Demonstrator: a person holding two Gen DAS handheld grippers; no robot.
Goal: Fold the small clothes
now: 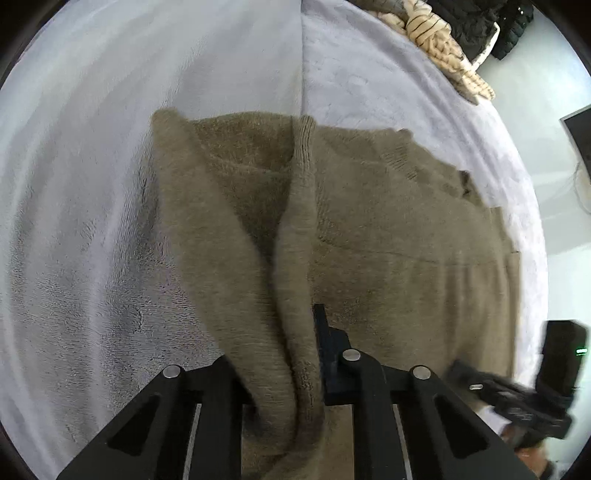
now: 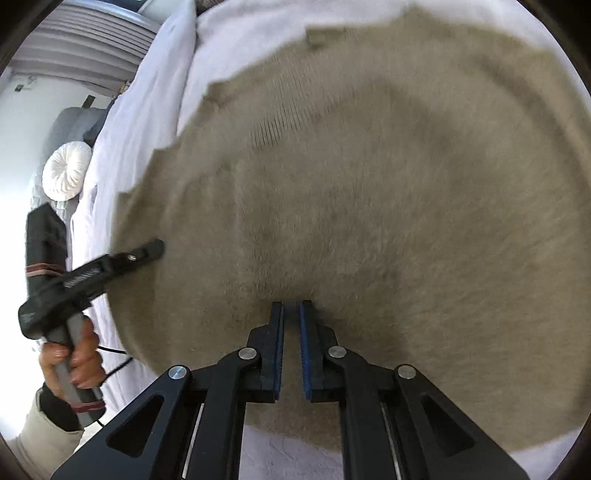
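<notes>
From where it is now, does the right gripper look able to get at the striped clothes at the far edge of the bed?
Probably not without moving: the right gripper sits shut on the brown sweater, and the striped clothes lie well beyond it.

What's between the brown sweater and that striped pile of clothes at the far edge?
Only bare pale blanket separates the brown sweater from the striped clothes pile; the left wrist view shows it.

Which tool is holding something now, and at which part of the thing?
The left tool pinches the brown sweater at a raised fold near its edge. The right tool is closed with its tips at the sweater; whether it grips fabric cannot be told.
</notes>
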